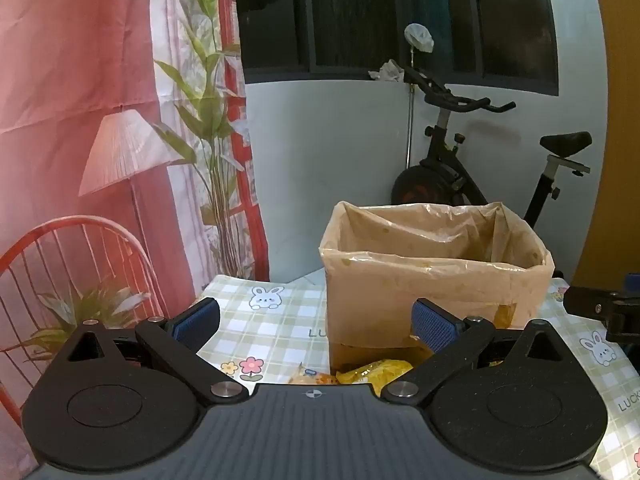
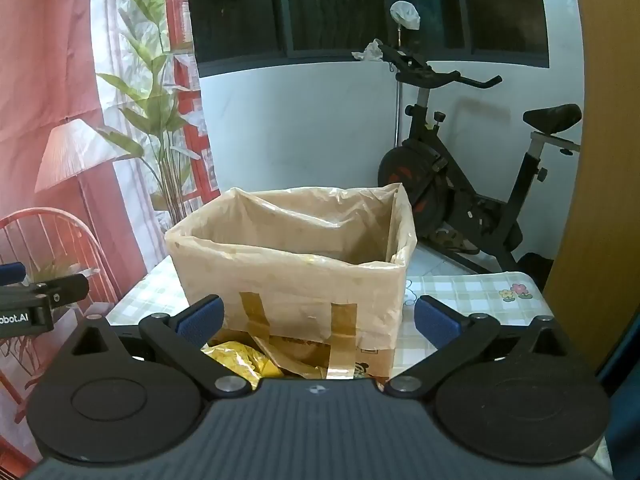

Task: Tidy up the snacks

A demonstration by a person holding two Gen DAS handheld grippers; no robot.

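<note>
A cardboard box [image 1: 432,292] lined with a tan plastic bag stands on the checked tablecloth [image 1: 272,328]; it also shows in the right wrist view [image 2: 296,280], with brown tape strips on its front. Yellow snack packets [image 1: 372,374] lie in front of the box, partly hidden by my gripper bodies; they show in the right wrist view too [image 2: 236,360]. My left gripper [image 1: 316,322] is open and empty, just before the box's left front. My right gripper [image 2: 318,318] is open and empty, facing the box front. The box's inside is hidden.
An exercise bike [image 2: 460,176] stands behind the table by the white wall. A printed pink curtain [image 1: 100,120] hangs at the left. A wooden panel [image 2: 600,160] is at the right. The table's far edge [image 2: 472,278] lies behind the box.
</note>
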